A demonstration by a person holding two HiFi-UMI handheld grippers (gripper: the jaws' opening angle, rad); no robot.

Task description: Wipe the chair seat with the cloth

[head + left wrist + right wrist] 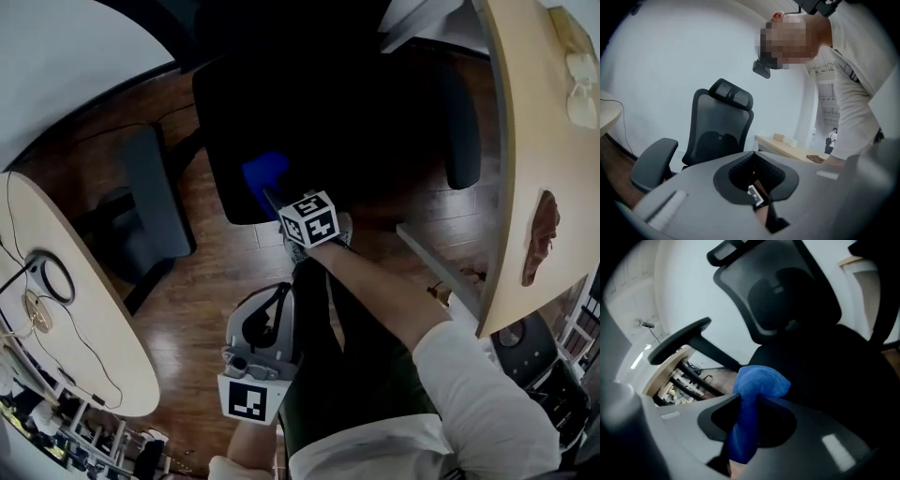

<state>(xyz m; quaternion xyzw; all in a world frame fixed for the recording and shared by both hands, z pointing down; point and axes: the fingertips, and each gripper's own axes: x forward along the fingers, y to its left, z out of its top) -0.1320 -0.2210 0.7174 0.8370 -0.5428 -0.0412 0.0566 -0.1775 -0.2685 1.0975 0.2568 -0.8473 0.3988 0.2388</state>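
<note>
Head view alone gives the layout: black chair seat (319, 122) on a wood floor (216, 281), blue cloth (264, 174) at the seat's front edge, just ahead of the right gripper (275, 197). Left gripper (279, 295) hangs low by the person's leg, well back from the seat.

Only the right gripper view shows the clamp: jaws nearly together, pinching the cloth, a bunch bulging past the tips.

Left gripper view: jaw tips meet, nothing between. Backrest (719, 136) upright beyond.
</note>
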